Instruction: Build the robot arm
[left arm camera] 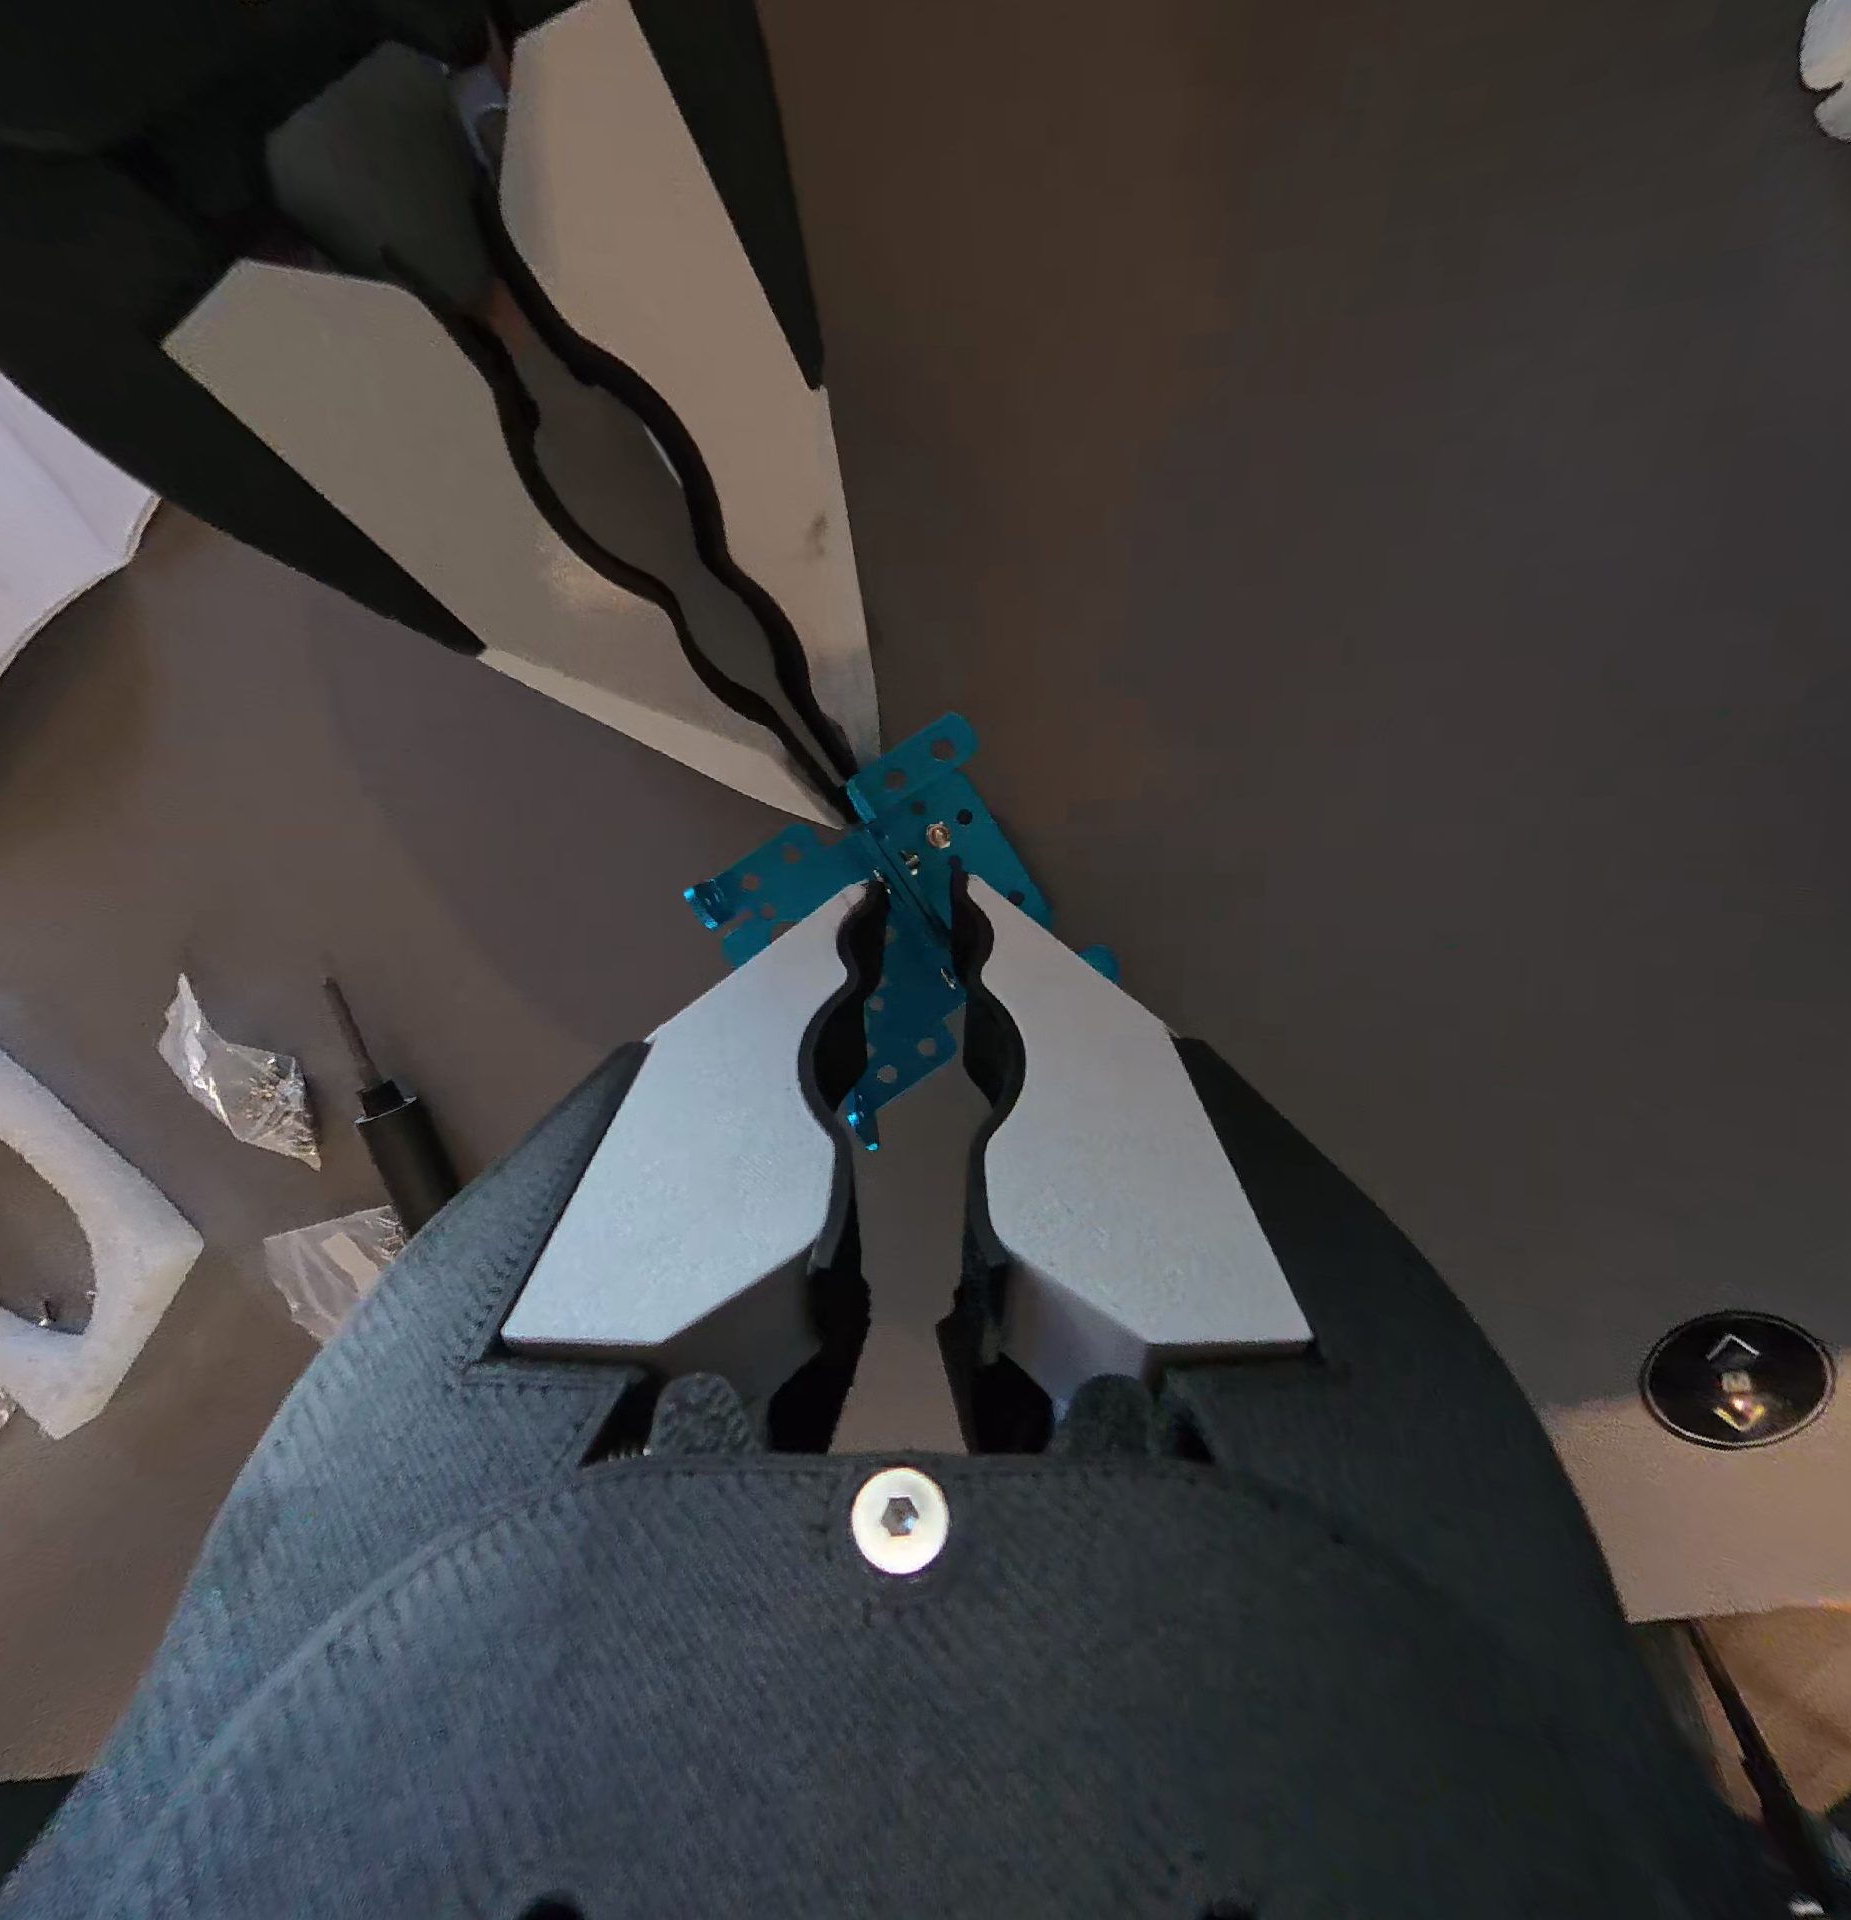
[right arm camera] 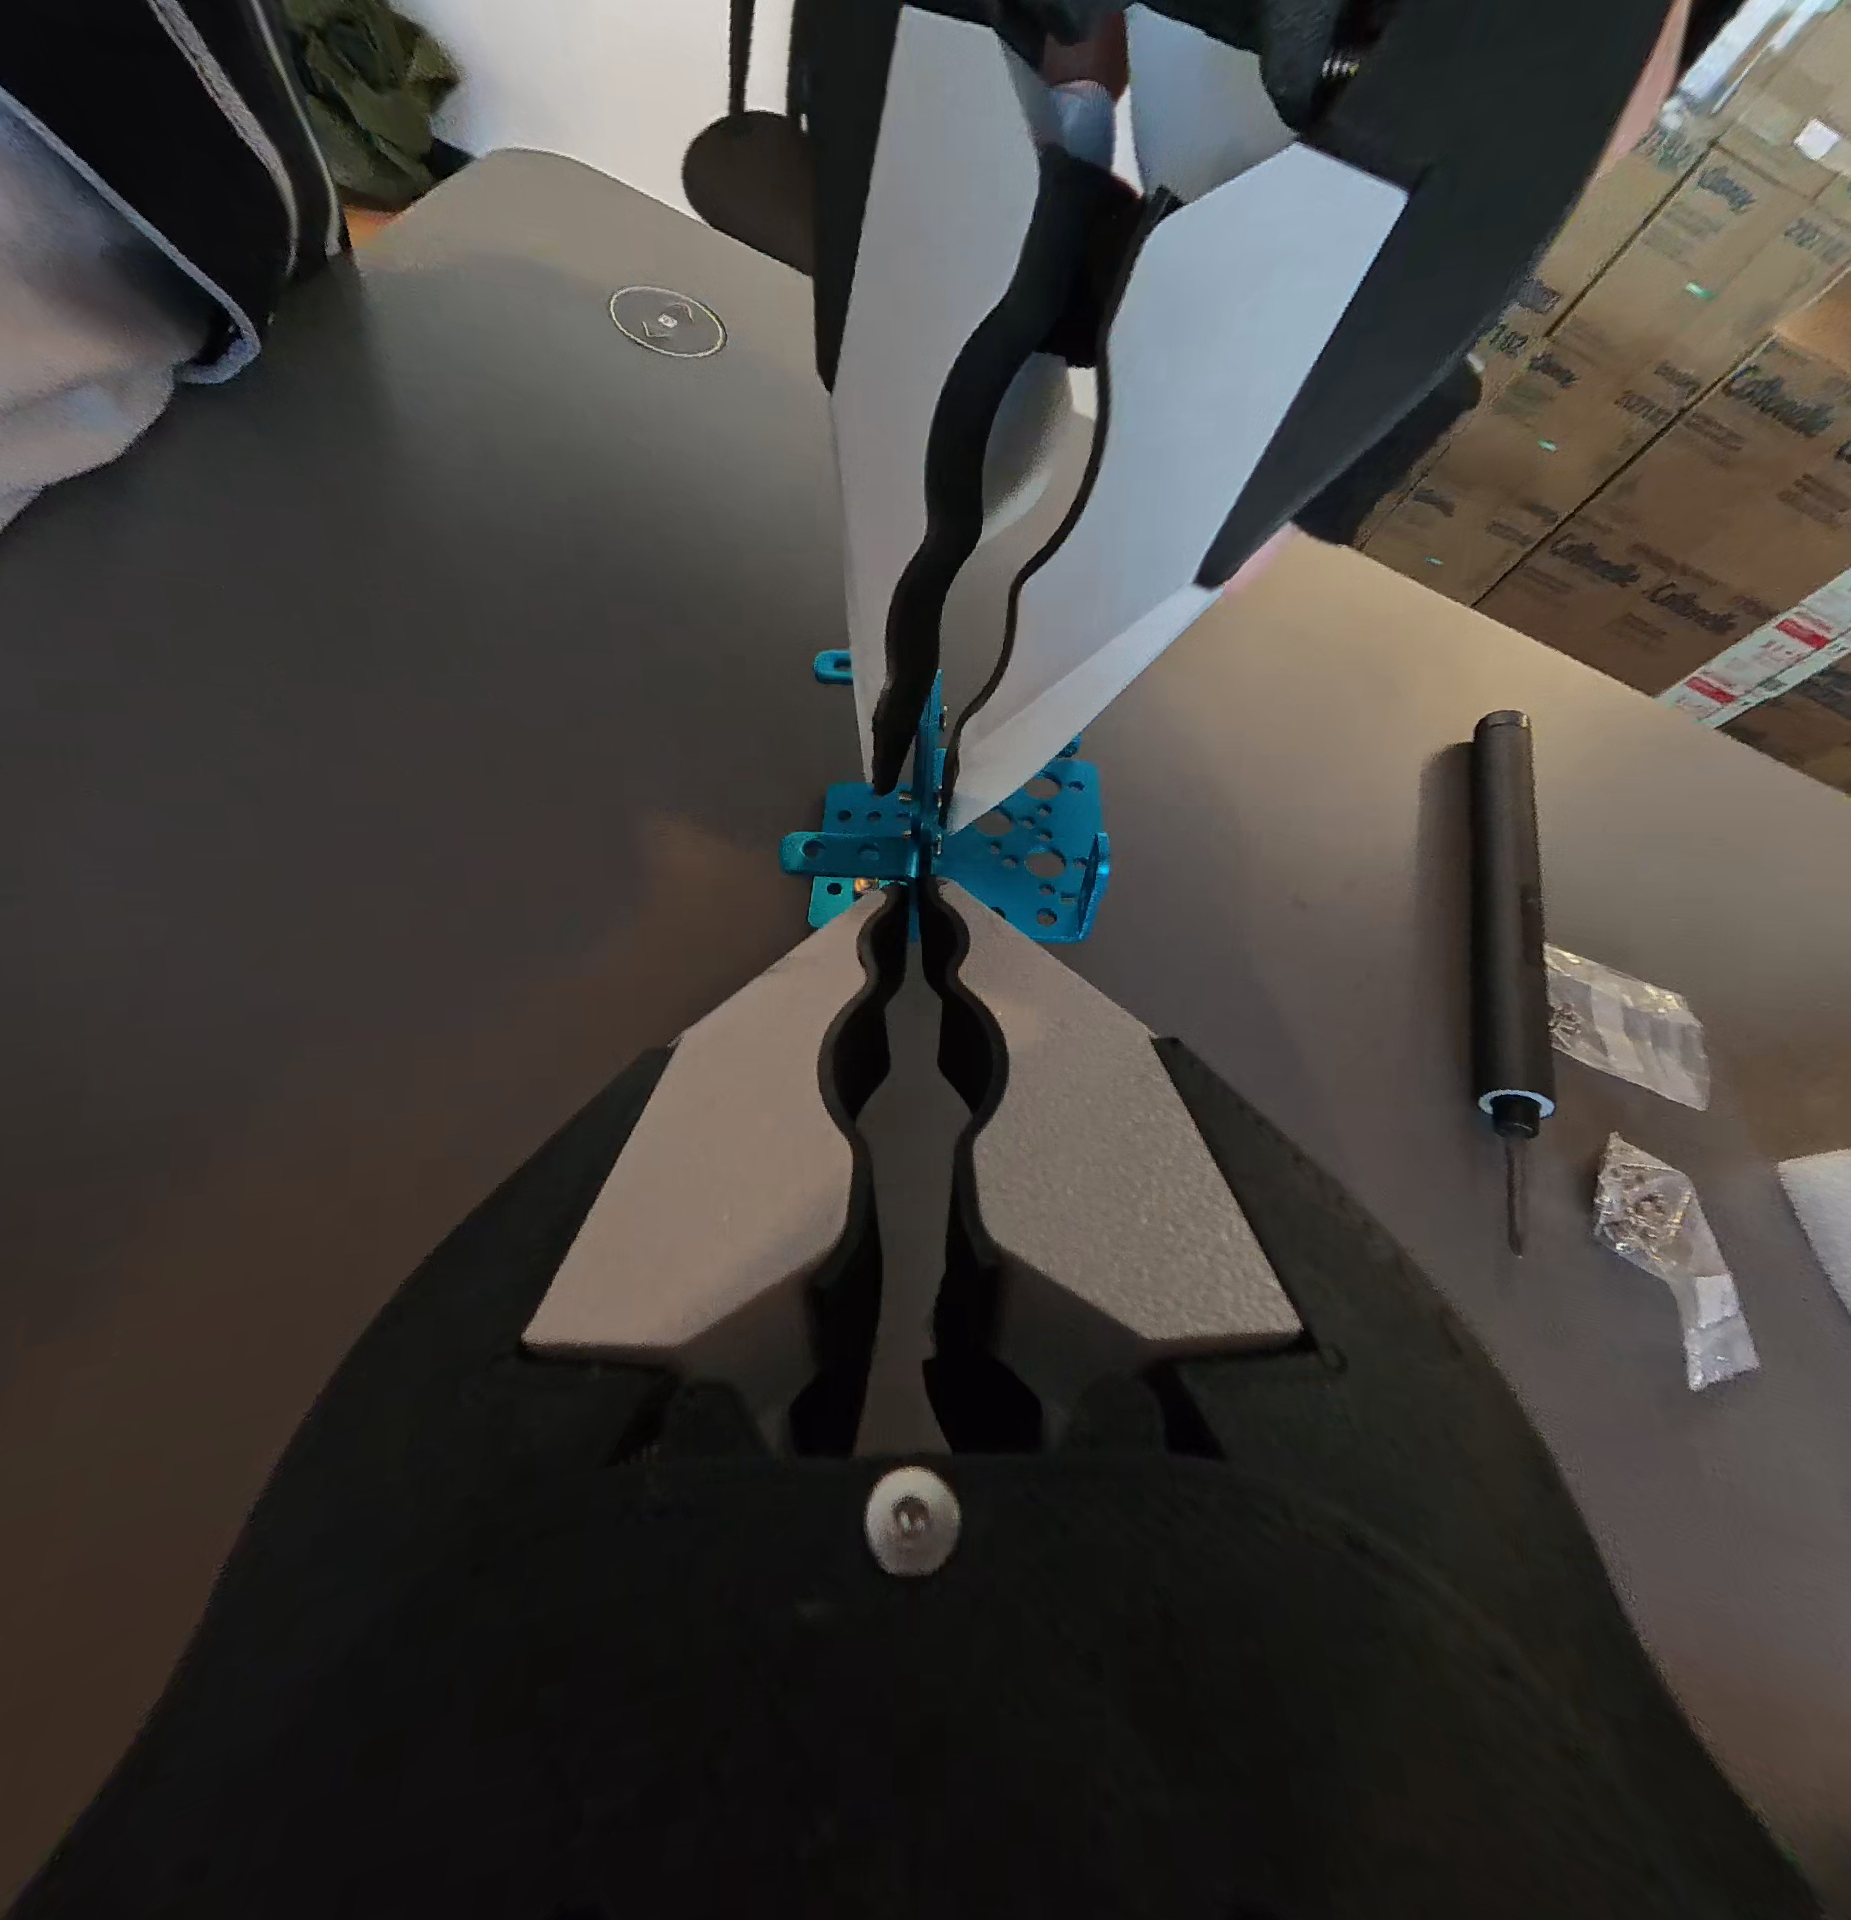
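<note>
A blue metal bracket assembly point(left arm camera: 931, 821) with many holes and a small screw is held just above the dark grey table point(left arm camera: 1316, 520). My left gripper point(left arm camera: 919, 883) is shut on one upright plate of it, which runs back between its fingers. My right gripper point(right arm camera: 916, 902) is shut on the edge of another plate of the same blue assembly point(right arm camera: 1025, 852). The two grippers face each other, tips almost touching. The right gripper point(left arm camera: 848, 805) reaches in from the upper left of the left wrist view. The left gripper point(right arm camera: 916, 790) comes down from the top of the right wrist view.
A black screwdriver point(right arm camera: 1513, 935) lies on the table beside small clear bags of screws point(right arm camera: 1627, 1023), with white foam packing point(left arm camera: 59, 1247) further out. A round inset disc point(right arm camera: 666, 322) sits in the tabletop. Stacked cardboard boxes point(right arm camera: 1679, 416) stand beyond the table edge. The tips of both grippers are at nearly the same place. From either gripper's tips it is about 20 cm to the black screwdriver point(right arm camera: 1513, 935).
</note>
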Demonstrator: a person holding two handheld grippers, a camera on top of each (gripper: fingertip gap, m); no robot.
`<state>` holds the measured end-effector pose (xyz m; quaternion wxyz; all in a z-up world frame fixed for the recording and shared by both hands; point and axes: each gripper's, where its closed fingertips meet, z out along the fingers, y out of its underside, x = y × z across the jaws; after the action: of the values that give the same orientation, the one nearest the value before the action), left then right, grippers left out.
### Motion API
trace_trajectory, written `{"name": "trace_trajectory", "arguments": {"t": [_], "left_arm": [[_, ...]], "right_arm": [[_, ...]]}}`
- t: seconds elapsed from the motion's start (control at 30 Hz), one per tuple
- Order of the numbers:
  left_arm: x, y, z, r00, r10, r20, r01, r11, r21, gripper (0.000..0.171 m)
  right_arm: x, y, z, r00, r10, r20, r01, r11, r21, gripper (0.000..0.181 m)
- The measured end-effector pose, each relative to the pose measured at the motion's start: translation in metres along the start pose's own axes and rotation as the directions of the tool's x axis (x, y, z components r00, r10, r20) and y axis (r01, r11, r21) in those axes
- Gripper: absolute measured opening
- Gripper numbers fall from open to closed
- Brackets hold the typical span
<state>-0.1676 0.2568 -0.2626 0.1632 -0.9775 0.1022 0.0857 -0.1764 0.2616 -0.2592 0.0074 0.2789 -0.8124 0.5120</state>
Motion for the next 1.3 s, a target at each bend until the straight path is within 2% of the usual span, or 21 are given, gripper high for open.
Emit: {"name": "trace_trajectory", "arguments": {"t": [0.13, 0.33, 0.73, 1.0, 1.3], "left_arm": [[-0.0056, 0.0023, 0.0017, 0.999, -0.037, -0.023, 0.037, 0.999, -0.008, 0.010], [-0.0083, 0.0024, 0.0032, 0.995, -0.095, -0.040, 0.096, 0.995, 0.013, 0.008], [-0.0102, 0.0032, 0.0037, 0.984, -0.163, 0.075, 0.163, 0.987, 0.006, 0.006], [-0.0038, 0.0000, 0.0021, 0.984, -0.178, -0.010, 0.178, 0.983, 0.032, 0.009], [-0.0053, 0.0018, 0.0025, 0.989, -0.143, -0.034, 0.143, 0.990, -0.004, 0.009]], "right_arm": [[0.0031, 0.0030, -0.0005, 0.998, 0.050, 0.027, -0.050, 0.999, 0.008, 0.002], [0.0041, 0.0046, -0.0007, 0.999, 0.039, 0.018, -0.039, 0.999, 0.002, 0.002], [0.0045, 0.0050, 0.0004, 1.000, -0.001, -0.023, 0.001, 1.000, -0.006, 0.003], [0.0029, 0.0033, 0.0009, 0.999, 0.039, 0.015, -0.039, 0.999, 0.003, 0.002], [0.0044, 0.0047, 0.0010, 0.998, 0.053, 0.020, -0.053, 0.999, -0.003, 0.002]]}}
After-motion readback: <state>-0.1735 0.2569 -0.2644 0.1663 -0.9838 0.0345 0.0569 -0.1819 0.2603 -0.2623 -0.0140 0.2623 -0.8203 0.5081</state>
